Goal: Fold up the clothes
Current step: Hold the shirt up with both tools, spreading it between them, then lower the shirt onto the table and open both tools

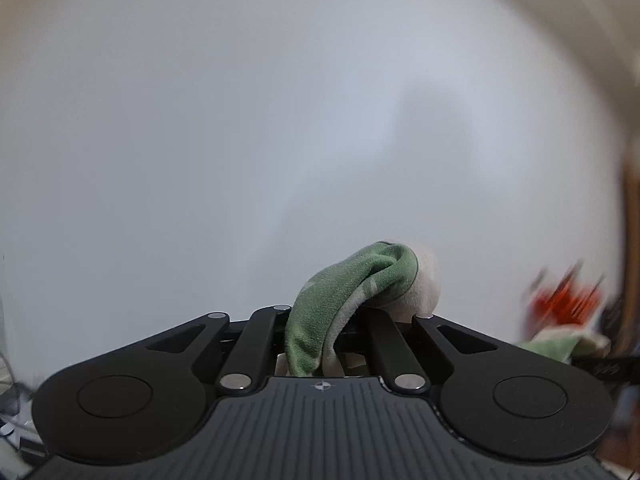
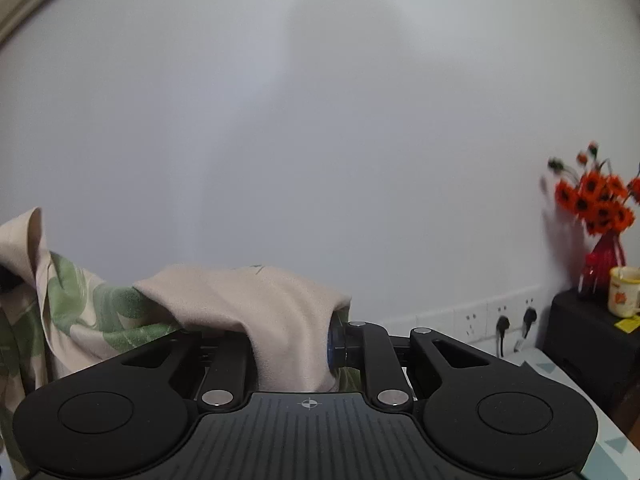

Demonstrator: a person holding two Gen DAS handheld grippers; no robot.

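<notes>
The left gripper is clamped on a bunched fold of the leaf-print garment, green and cream cloth that humps up between its fingers and spills back over the linkage; the right gripper is likewise closed on the same garment, whose beige reverse drapes over its left finger and trails off leftward, cut by the frame edge; fingertips on both are buried in fabric; a vase of orange flowers, a mug and wall sockets stand at right; the left view's right edge is motion-blurred.
</notes>
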